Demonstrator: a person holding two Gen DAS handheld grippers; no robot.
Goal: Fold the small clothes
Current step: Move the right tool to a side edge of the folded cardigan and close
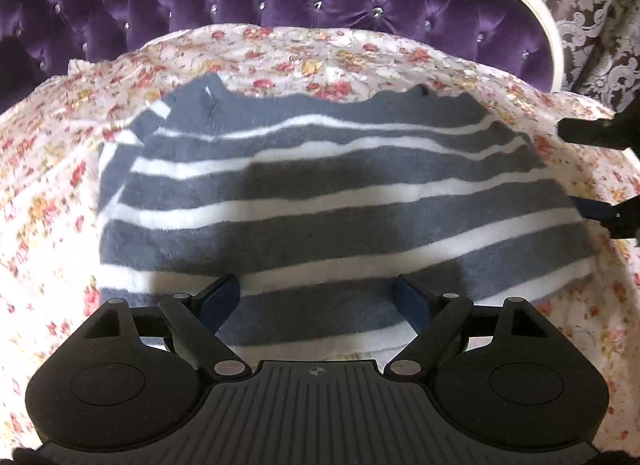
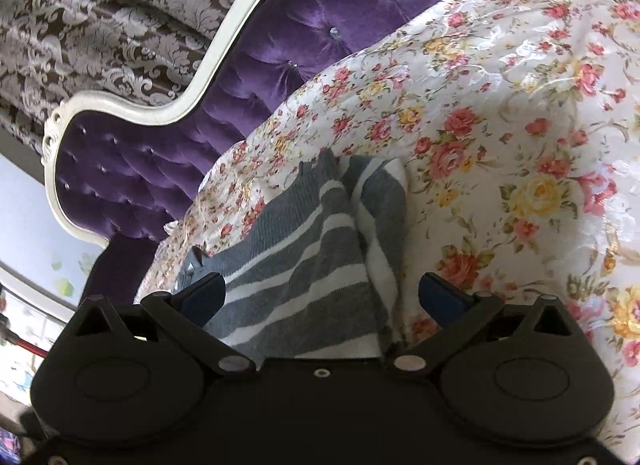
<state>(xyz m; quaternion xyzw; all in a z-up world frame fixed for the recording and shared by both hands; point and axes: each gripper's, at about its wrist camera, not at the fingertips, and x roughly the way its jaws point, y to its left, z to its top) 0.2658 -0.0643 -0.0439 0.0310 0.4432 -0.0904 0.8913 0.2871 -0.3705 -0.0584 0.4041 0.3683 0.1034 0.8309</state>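
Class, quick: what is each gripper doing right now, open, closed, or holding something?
Left gripper: open, fingers spread above the striped sweater, holding nothing.
Right gripper: open, fingers either side of the sweater's folded edge, not pressing it.

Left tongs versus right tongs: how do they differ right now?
The left tongs hover over the striped sweater's hem; the right tongs straddle its side edge. The left tongs face the purple headboard; the right tongs are angled across it. Both are open and hold nothing.

The left gripper (image 1: 316, 297), low centre in its view, points downward with jaws spread wide. The right gripper (image 2: 320, 297) likewise gapes, gripping nothing.
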